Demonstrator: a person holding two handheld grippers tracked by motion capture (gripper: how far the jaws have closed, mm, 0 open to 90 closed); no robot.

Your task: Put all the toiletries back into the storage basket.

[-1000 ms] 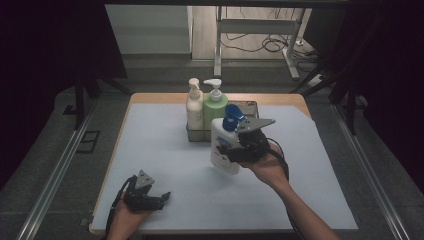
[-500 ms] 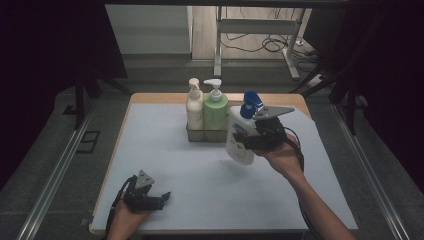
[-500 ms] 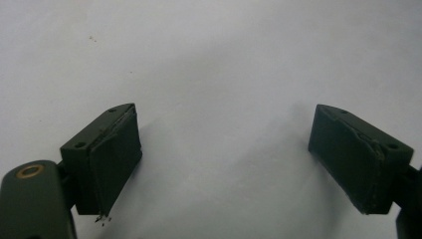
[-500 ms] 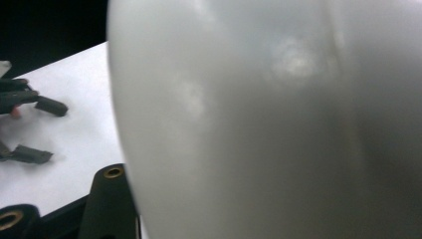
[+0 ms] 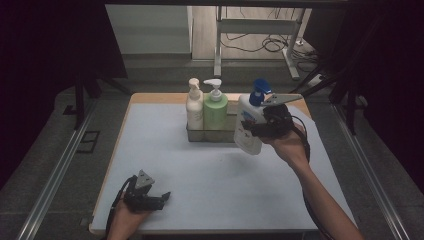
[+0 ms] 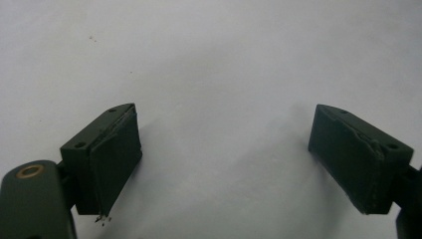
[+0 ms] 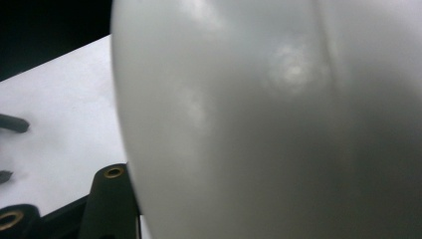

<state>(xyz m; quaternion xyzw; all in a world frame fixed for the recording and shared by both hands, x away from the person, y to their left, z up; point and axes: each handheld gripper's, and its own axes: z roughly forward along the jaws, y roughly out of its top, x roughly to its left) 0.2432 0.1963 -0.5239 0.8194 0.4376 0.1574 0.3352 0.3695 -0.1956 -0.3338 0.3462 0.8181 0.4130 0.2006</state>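
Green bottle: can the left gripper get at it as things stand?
Probably yes. The left gripper sits open near the table's front edge, bare surface between it and the green bottle, though the rack wall covers the bottle's base.

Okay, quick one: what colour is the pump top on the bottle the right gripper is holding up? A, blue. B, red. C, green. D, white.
A: the white bottle clamped in the right gripper carries a blue pump top, held beside the metal rack.
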